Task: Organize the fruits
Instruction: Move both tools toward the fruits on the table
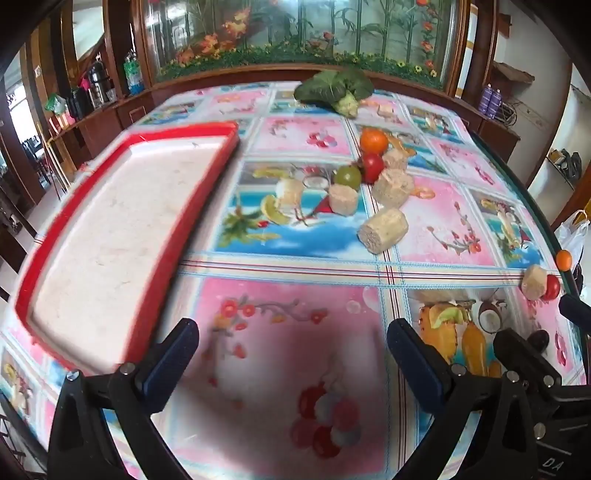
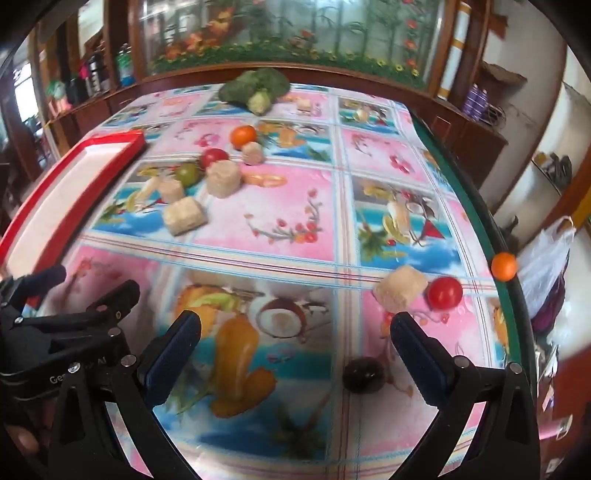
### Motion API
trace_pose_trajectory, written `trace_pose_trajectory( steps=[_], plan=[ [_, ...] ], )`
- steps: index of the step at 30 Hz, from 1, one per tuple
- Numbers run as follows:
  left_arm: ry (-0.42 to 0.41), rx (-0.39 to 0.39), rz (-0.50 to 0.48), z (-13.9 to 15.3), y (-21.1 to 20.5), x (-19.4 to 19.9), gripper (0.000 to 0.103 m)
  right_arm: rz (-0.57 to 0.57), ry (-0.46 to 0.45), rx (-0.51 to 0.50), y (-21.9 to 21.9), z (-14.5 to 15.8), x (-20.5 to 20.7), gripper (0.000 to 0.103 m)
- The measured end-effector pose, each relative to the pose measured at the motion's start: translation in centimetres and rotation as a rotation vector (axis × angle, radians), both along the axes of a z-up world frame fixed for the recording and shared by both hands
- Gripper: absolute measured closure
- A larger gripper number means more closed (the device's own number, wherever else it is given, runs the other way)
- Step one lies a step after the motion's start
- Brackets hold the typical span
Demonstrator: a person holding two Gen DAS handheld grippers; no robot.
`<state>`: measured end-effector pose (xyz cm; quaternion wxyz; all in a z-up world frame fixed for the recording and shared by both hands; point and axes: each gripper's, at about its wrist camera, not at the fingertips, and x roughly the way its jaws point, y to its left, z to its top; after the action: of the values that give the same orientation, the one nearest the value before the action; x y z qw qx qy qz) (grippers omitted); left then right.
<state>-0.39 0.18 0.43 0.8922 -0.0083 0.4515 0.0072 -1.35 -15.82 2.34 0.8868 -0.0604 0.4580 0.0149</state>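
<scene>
A red-rimmed tray [image 1: 218,173] with a pale bottom lies on the left of the table. Mid-table sit an orange fruit [image 1: 373,141], a red tomato [image 1: 373,165], a green fruit [image 1: 347,176] and several pale cylinder pieces [image 1: 384,229]. Near the right edge a red tomato [image 2: 445,292], a pale piece [image 2: 400,288] and a small orange fruit [image 2: 503,266] rest. A dark plum [image 2: 364,373] lies just inside my right gripper [image 2: 295,328], which is open. My left gripper [image 1: 291,339] is open over bare cloth, holding nothing.
A green leafy vegetable [image 1: 334,88] lies at the far side of the table. A wooden cabinet with flower-painted glass [image 1: 295,33] stands behind it. The table edge [image 2: 491,236] runs down the right, with a plastic bag [image 2: 546,258] beyond it.
</scene>
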Motion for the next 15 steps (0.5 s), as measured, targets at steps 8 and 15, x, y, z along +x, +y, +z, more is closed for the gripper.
trace_pose_trajectory(
  steps=[8, 15],
  plan=[
    [-0.006, -0.047, 0.001, 1.9, 1.0, -1.3, 0.0, 0.012, 0.002, 0.093, 0.4, 2.1, -1.3, 0.0],
    [-0.009, -0.064, -0.016, 2.6, 0.1, -2.0, 0.0, -0.014, 0.001, 0.124, -0.4, 2.5, -2.2, 0.0]
  ],
)
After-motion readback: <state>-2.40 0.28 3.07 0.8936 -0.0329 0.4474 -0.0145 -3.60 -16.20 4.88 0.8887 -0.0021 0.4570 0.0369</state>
